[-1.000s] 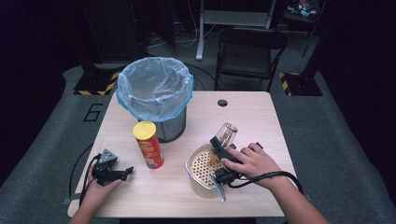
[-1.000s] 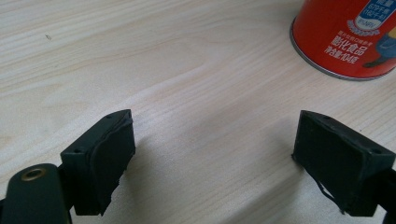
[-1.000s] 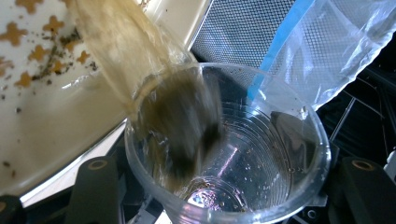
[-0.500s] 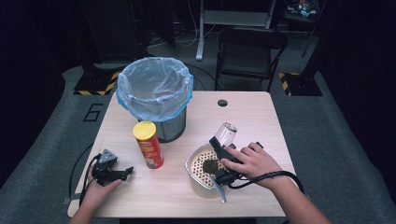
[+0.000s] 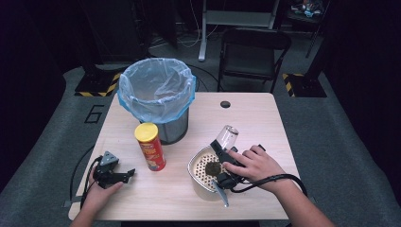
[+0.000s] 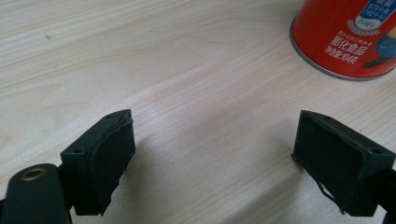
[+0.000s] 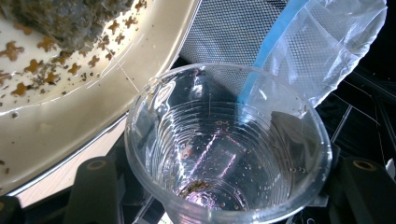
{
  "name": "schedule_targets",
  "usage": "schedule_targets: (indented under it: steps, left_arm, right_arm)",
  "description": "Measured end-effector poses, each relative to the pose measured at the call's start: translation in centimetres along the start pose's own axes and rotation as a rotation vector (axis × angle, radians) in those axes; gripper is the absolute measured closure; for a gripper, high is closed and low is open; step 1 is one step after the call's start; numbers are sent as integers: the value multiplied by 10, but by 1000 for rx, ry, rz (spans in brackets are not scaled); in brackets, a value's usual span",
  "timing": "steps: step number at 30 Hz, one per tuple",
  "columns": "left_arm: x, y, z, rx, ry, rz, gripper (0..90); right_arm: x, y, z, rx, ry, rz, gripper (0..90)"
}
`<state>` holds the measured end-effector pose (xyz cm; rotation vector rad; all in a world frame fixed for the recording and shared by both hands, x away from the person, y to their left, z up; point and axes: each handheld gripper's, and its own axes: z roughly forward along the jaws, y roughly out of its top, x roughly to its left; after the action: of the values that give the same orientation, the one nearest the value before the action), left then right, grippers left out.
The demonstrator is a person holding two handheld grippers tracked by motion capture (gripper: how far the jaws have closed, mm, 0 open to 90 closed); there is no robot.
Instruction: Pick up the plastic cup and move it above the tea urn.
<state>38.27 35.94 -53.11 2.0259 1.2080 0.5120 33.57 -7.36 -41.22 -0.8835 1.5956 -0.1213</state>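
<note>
Cup held tipped beside the strainer, left gripper idle

Nearest, the left gripper [image 5: 128, 173] rests on the table [image 5: 265, 118] left of the strainer [image 5: 195, 171], jaws spread and empty. The right gripper [image 5: 222, 153] pinches a clear cup [image 5: 227, 136] at the strainer's far right rim, tilted; dregs cling inside. The wet clump [image 5: 212, 168] sits in the strainer. Beyond, left, stand the can [image 5: 150, 146] and bin [image 5: 156, 97]. Risk: a hard squeeze could buckle the thin cup, or drips could miss the strainer. Against the earlier frame, nothing has shifted.

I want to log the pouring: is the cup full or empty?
Nearly empty: the cup, clamped in the right gripper, holds only a few brown crumbs at its bottom.
</note>
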Motion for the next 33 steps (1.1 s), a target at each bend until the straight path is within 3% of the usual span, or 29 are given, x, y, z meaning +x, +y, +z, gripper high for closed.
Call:
schedule_targets:
  steps: [4,5,7,8,9,11,12,14,15,16,19,20,26,27,28,29,30,33]
  left_arm:
    - [0,0,0,0,0,0,122]
    - [0,0,0,0,0,0,122]
    - [0,0,0,0,0,0,122]
    - [0,0,0,0,0,0,122]
    - [0,0,0,0,0,0,122]
    - [0,0,0,0,0,0,122]
    - [0,0,0,0,0,0,122]
    - [0,0,0,0,0,0,122]
    - [0,0,0,0,0,0,122]
    - [0,0,0,0,0,0,122]
    - [0,0,0,0,0,0,122]
    - [0,0,0,0,0,0,122]
    - [0,0,0,0,0,0,122]
    - [0,0,0,0,0,0,122]
    - [0,0,0,0,0,0,122]
    - [0,0,0,0,0,0,122]
    - [0,0,0,0,0,0,122]
    - [0,0,0,0,0,0,122]
  right_arm:
    - [-1,0,-1,-3,-12,-2,348]
    - [1,2,0,-14,-12,39,348]
    - [7,5,1,-32,-49,165,348]
    - [2,2,0,-19,-17,55,348]
    - [1,2,-1,-15,-8,47,348]
    - [3,3,0,-22,-31,90,348]
    - [1,2,0,-16,-22,50,348]
    - [2,3,0,-18,-30,62,348]
    - [0,2,-1,-11,-21,30,348]
    - [1,3,-1,-19,-26,58,348]
    - [1,3,-1,-18,-24,54,347]
    - [-4,1,-3,-2,-21,-11,347]
    - [-4,1,-3,1,-24,-11,346]
    - [1,2,-2,-15,-32,51,346]
    - [0,2,-2,-15,-32,51,346]
    - [-4,1,-4,2,-27,-12,346]
    - [0,2,-2,-15,-30,43,346]
    - [-2,2,-3,-7,-32,40,346]
